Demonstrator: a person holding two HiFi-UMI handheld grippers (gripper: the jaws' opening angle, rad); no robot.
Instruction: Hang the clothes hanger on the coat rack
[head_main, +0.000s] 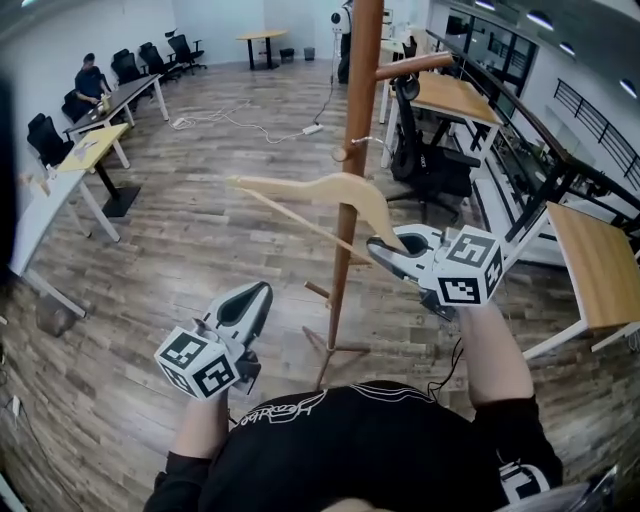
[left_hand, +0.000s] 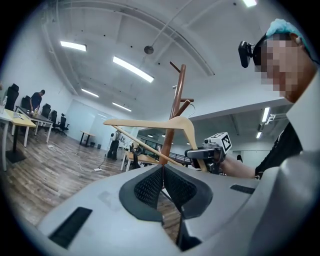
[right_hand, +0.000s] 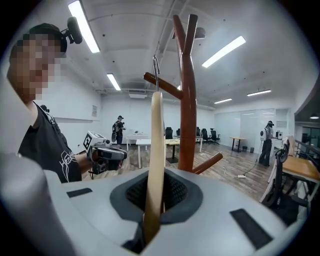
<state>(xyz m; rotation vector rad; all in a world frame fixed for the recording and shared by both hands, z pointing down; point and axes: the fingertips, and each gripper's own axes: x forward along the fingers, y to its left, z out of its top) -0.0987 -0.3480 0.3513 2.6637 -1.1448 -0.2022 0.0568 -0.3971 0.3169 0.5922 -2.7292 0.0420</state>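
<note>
Hanger (head_main: 330, 190) of pale wood clamped in right gripper (head_main: 385, 250), close beside coat rack (head_main: 360, 100), left gripper (head_main: 255, 298) jaws pressed together

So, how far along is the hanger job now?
Done: the hanger is picked up, with the right gripper shut on one end. In hand: it is held up beside the coat rack, its hook close to a peg. To do: set the hook over the peg and let go. The left gripper is shut and empty.
</note>
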